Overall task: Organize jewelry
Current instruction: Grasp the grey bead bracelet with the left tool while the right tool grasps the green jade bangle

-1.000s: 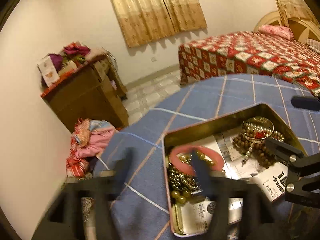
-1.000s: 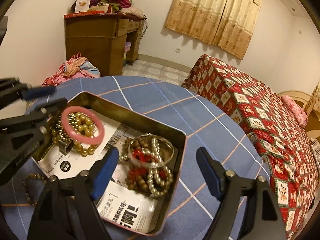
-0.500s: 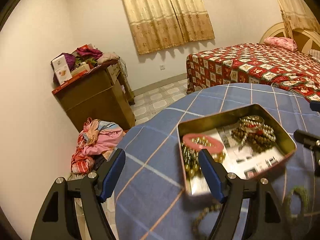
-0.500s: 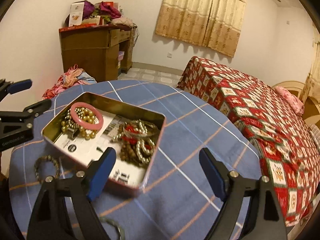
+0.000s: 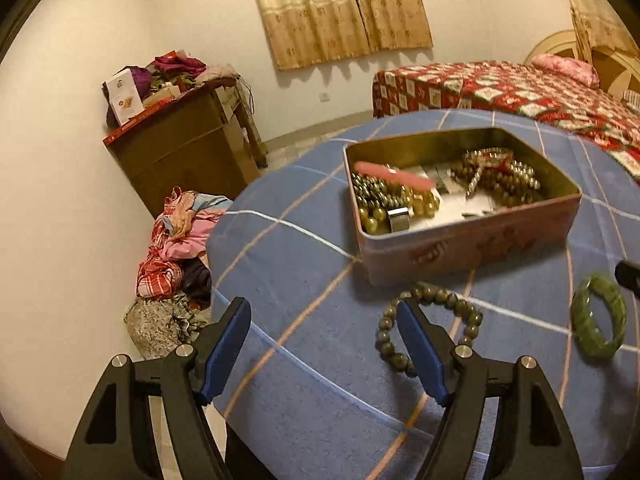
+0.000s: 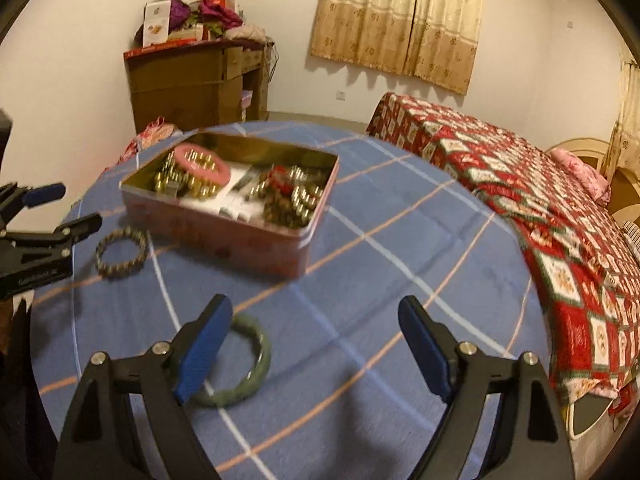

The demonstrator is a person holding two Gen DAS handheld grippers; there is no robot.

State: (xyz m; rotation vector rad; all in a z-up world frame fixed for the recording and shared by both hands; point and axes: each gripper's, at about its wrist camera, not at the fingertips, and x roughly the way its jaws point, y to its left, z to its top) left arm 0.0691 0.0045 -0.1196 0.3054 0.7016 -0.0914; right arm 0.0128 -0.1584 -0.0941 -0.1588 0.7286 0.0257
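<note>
Both grippers, left (image 5: 324,344) and right (image 6: 316,342), gape wide, empty. Beaded bracelet (image 5: 428,330) and green bangle (image 6: 236,364) lie just before the tin (image 6: 224,220); a hasty pinch probably skids the bangle off the tablecloth (image 6: 400,260)

The left gripper (image 5: 324,354) and right gripper (image 6: 316,346) are both showing black triangular plastic arms with cut-out windows, round silver screws at the joints, and flat blue pads (image 6: 204,350) lining the fingers.
</note>
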